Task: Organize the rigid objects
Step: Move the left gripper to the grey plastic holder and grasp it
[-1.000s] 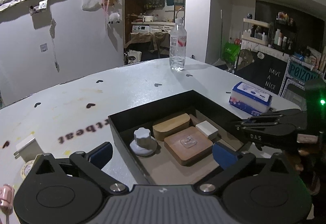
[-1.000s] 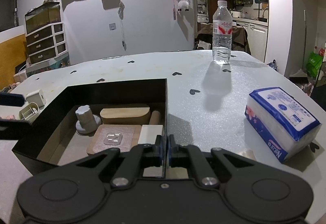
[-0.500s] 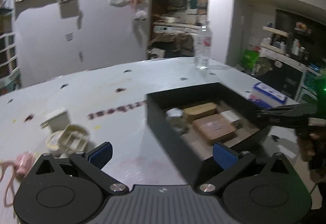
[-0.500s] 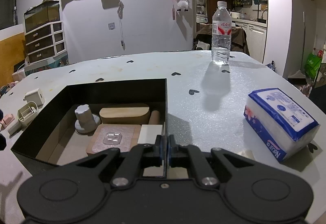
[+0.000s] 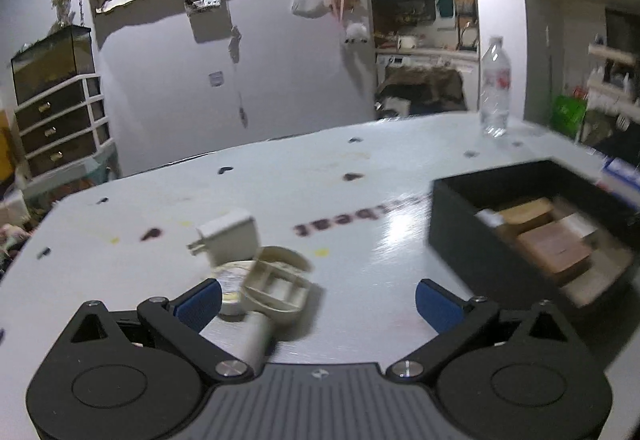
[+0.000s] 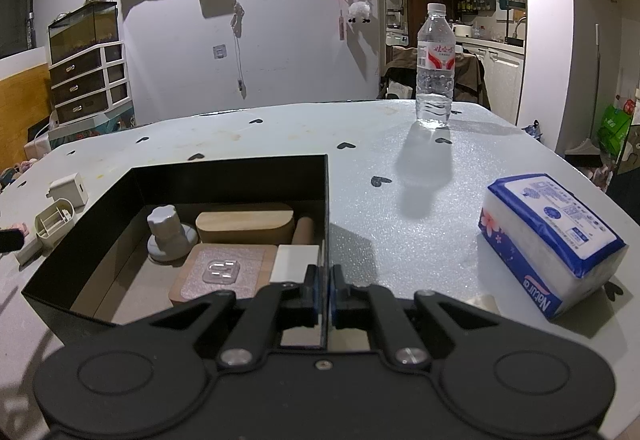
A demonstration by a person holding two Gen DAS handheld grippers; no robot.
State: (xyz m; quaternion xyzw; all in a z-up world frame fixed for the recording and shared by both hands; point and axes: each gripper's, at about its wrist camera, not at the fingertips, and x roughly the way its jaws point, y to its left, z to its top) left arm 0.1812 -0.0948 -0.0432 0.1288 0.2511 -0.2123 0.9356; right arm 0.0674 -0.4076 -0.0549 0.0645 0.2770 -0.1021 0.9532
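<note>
**Left gripper spread over loose items; right gripper pinching the box wall**

Your left gripper [image 5: 318, 300] has its blue-padded fingers [image 5: 199, 302] spread wide, nothing between the pads. It hangs low over the white table [image 5: 320, 200]. Just ahead of the left finger: a cream plastic holder [image 5: 276, 286] with compartments, lying on its side, touching a round tape roll [image 5: 232, 286]. A white charger plug [image 5: 228, 236] sits just behind them. View is motion-blurred toward the right edge.

Your right gripper [image 6: 323, 296] is pressed together on the right wall of the black box [image 6: 228, 176], the thin wall edge pinched between the pads at the near corner.

Inside the box: a grey knob [image 6: 167, 236] at the left, a rounded wooden block [image 6: 245, 226] behind, a square wooden coaster [image 6: 226, 272] with a clear hook piece on top, a white block [image 6: 296, 262] against the pinched wall, and a brown cylinder [image 6: 303, 234] behind it.

Elsewhere on the table: a water bottle [image 6: 435, 68] upright at the far side, and a tissue pack [image 6: 548, 240] well to the right of the box.
</note>
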